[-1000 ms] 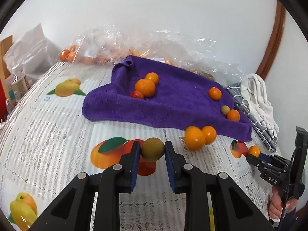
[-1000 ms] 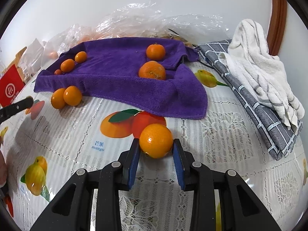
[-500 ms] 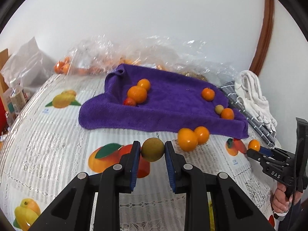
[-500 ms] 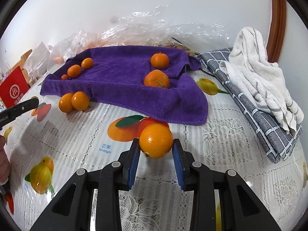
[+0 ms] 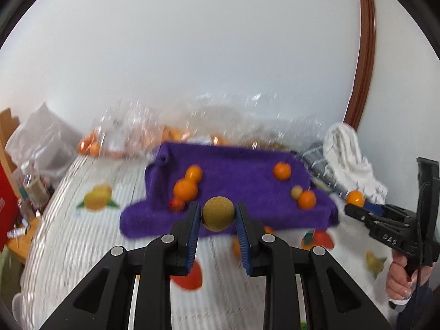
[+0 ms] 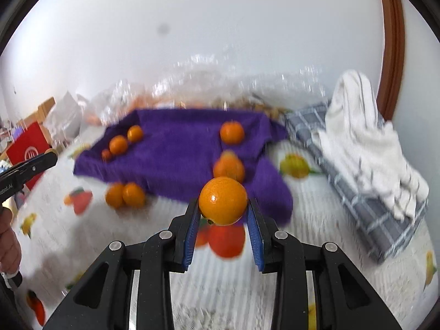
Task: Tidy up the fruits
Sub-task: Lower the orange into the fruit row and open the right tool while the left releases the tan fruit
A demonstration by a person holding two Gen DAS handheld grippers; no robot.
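My left gripper (image 5: 218, 217) is shut on a brownish-green round fruit (image 5: 218, 216) and holds it above the table. My right gripper (image 6: 223, 206) is shut on an orange (image 6: 223, 205), also lifted; it shows at the right of the left wrist view (image 5: 354, 200). A purple towel (image 5: 242, 181) lies ahead with several oranges on it, also seen in the right wrist view (image 6: 178, 148). Two oranges (image 6: 125, 195) sit on the tablecloth by the towel's front edge. Both views are motion-blurred.
A fruit-print lace tablecloth (image 6: 316, 220) covers the table. Folded grey checked and white towels (image 6: 365, 151) lie at the right. Crinkled clear plastic bags with fruit (image 5: 132, 134) line the back wall. A red box (image 6: 27, 148) and clutter stand at the left.
Both grippers have lifted upward with their fruit and tilted up, so the table and towel sit lower and farther in each view. Both grips are unchanged.
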